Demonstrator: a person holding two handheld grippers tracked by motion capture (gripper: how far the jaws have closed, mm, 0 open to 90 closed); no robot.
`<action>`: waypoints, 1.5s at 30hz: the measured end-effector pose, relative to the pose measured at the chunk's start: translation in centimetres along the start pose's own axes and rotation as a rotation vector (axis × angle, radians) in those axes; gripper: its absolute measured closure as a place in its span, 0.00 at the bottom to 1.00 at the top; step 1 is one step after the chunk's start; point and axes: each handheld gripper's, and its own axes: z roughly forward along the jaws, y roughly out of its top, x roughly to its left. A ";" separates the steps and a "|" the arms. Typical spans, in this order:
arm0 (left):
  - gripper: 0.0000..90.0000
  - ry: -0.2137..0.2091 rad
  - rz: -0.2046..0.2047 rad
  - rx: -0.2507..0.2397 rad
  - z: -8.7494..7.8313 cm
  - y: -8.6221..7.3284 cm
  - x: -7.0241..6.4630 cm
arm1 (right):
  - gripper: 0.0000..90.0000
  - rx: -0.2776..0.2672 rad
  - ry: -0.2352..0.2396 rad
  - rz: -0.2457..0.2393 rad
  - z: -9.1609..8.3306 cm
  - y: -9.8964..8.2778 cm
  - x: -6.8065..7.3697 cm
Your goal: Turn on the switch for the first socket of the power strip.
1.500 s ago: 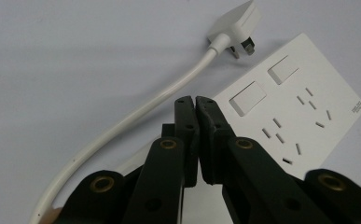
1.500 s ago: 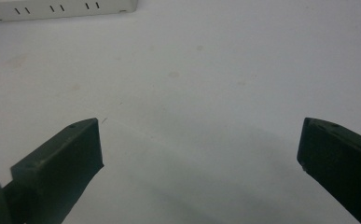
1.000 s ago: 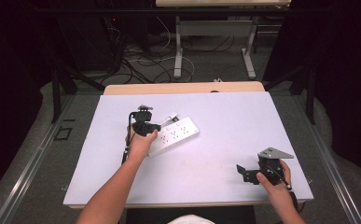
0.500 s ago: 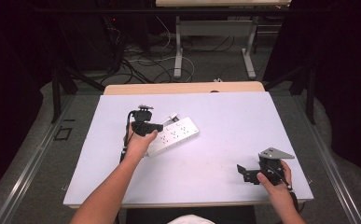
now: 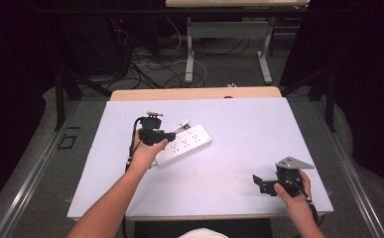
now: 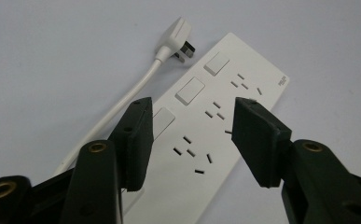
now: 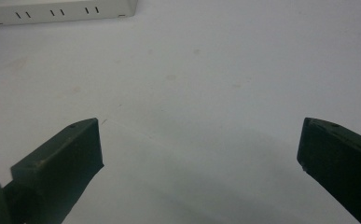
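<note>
Seen from the high view, a person seated at a white table [image 5: 239, 148] holds the left gripper [image 5: 172, 136] over the near end of a white power strip [image 5: 187, 143], which lies at an angle on the left-centre of the tabletop, its white plug [image 5: 182, 124] just beyond it. The right gripper [image 5: 257, 182] rests low at the table's near right corner, well apart from the strip, its grey three-cornered plate [image 5: 293, 162] on top and its jaws pointing left across bare surface. In the left gripper view, the left gripper [image 6: 190, 135] hangs above the power strip [image 6: 225, 107], its two black jaws standing apart and not pressing on anything; they have just been opening, with the strip's socket face showing in the gap beneath them. Three square switches run along the strip's left edge beside rows of socket slots. The plug [image 6: 176, 36] lies on the table at the strip's far end, prongs toward the strip, and its white cord [image 6: 117, 109] runs back alongside the strip and passes behind the left jaw. In the right gripper view, the right gripper [image 7: 199, 149] has its jaws spread wide over bare white table, nothing between them, while one edge of the power strip [image 7: 57, 11] lies far off at the upper left.
</note>
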 end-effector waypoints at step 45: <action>0.01 -0.036 0.110 -0.152 -5.4 -3.1 1.6 | 0.00 -0.001 0.002 0.002 -0.2 0.0 0.1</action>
